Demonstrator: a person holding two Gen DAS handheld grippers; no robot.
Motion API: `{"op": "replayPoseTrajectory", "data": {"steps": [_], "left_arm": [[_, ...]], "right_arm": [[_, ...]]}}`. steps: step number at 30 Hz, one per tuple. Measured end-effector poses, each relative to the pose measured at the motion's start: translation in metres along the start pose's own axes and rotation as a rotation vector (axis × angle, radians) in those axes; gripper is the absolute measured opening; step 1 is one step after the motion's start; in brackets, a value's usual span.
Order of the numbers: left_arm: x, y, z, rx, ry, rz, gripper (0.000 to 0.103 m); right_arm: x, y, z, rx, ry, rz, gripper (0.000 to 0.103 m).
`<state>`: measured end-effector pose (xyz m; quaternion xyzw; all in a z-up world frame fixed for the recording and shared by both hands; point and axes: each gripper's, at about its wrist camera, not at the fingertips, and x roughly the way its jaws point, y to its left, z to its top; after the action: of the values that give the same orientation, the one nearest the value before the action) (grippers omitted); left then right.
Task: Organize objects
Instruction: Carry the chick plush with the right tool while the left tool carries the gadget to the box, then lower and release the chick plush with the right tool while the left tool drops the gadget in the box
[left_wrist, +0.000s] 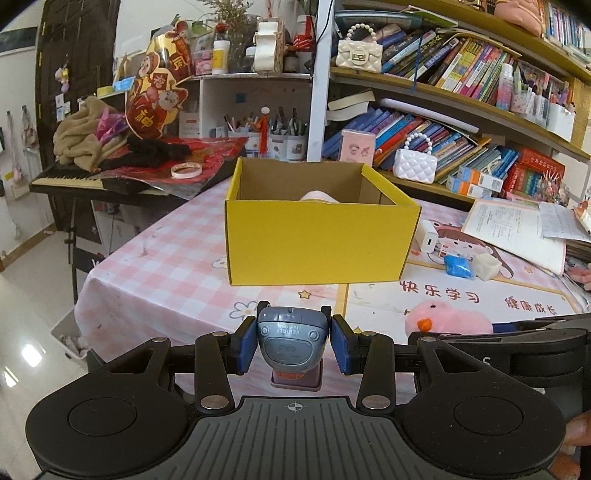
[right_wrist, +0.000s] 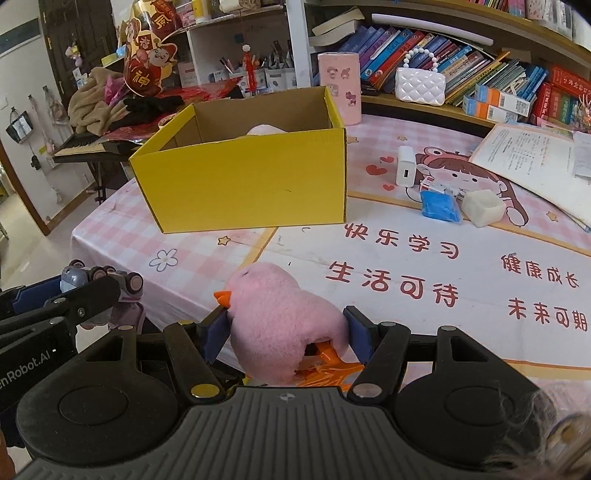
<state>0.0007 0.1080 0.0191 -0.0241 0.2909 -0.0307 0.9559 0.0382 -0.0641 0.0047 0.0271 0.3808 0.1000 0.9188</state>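
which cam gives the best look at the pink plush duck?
Right wrist. The pink plush duck fills the centre there, between the right gripper pads, with its orange beak and feet visible. The left wrist view shows only its top and beak at the lower right, partly hidden behind the right gripper's body.

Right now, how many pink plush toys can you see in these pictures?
2. One pink plush chick is held in the right gripper. Another pink plush lies inside the yellow box, mostly hidden; more may lie there unseen.
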Motion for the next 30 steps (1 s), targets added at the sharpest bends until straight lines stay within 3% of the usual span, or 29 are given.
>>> {"op": "replayPoseTrajectory", "data": {"steps": [11, 22, 30], "left_arm": [[0.003, 0.003, 0.03, 0.005, -0.069, -0.025, 0.04], [0.042, -0.001, 0.116, -0.023, -0.237, 0.039, 0.04], [0.097, -0.017, 0.139, -0.035, -0.197, 0.091, 0.04]], "right_arm": [[-0.002, 0.001, 0.022, -0.008, -0.057, -0.02, 0.064], [0.019, -0.005, 0.125, -0.081, -0.26, 0.023, 0.064], [0.079, -0.005, 0.168, -0.228, -0.245, 0.047, 0.064]]}}
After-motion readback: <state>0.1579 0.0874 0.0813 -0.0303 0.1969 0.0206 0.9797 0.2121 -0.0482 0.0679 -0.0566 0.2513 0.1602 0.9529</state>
